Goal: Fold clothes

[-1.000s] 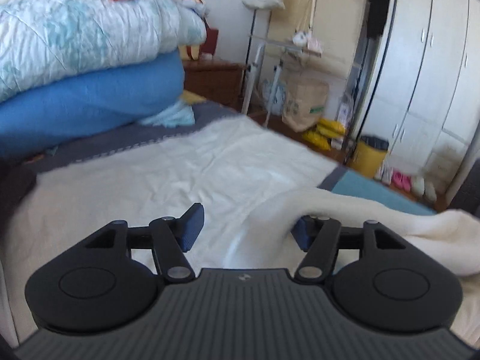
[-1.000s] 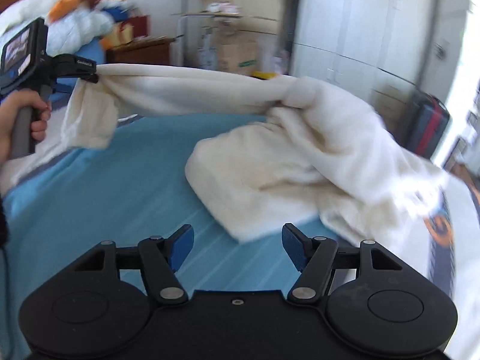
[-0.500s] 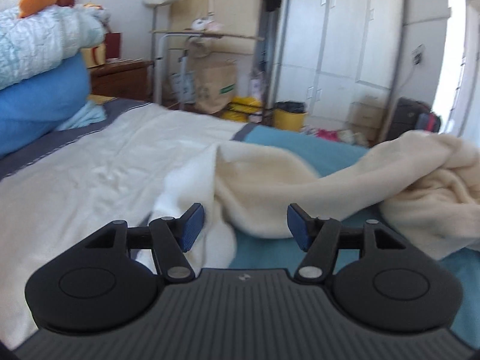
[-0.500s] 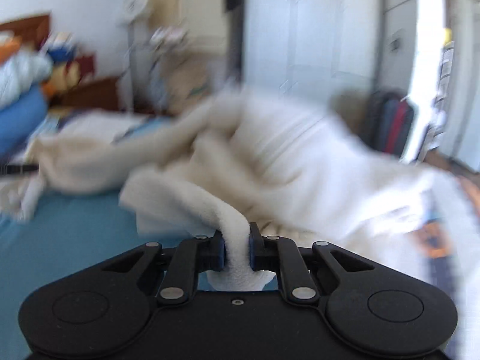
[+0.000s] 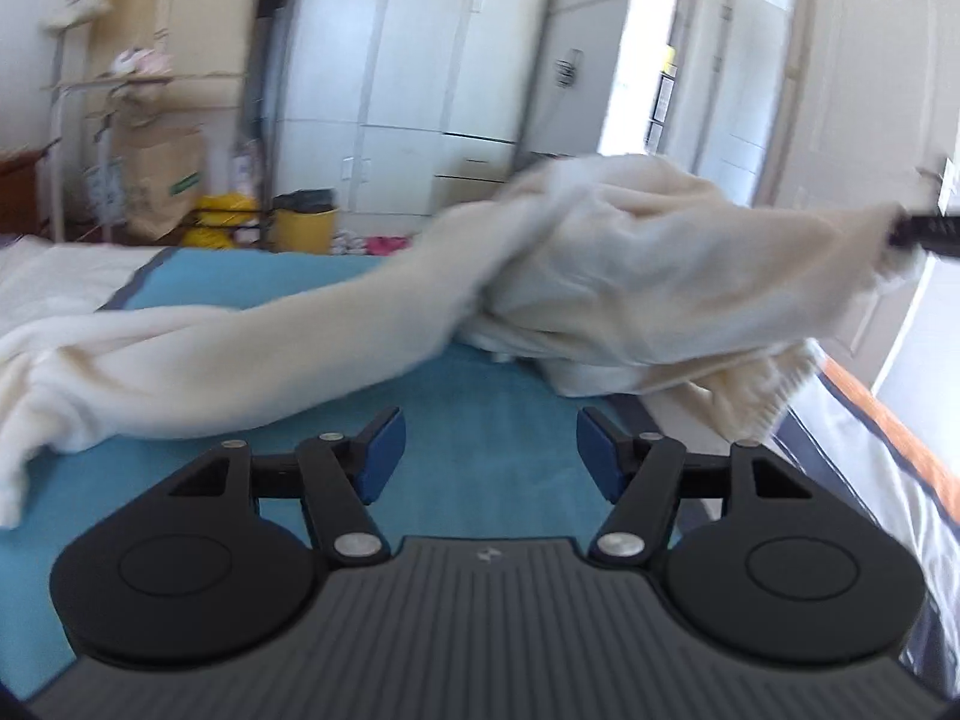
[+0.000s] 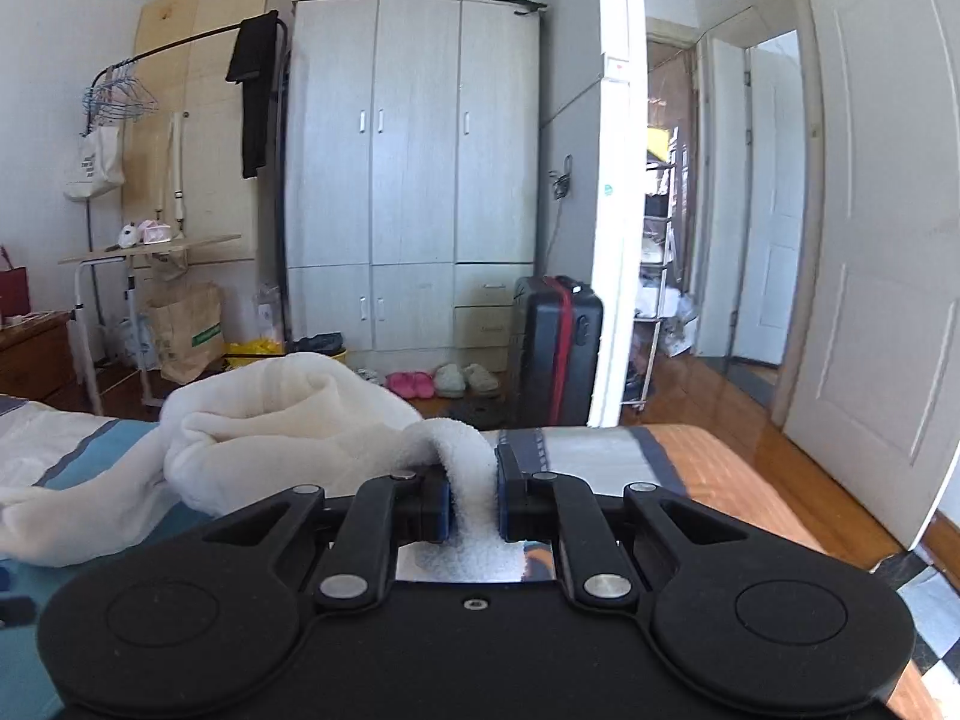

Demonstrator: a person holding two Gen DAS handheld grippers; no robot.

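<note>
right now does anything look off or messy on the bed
The cream garment is bunched and twisted, not flat: one end trails limp on the blue sheet, the other is pinched in the right gripper. The left gripper is open and empty.

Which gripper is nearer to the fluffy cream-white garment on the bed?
Right. The right gripper is shut on a fold of the fluffy cream-white garment, touching it. The left gripper is open over the blue bedsheet, short of the garment, holding nothing.
</note>
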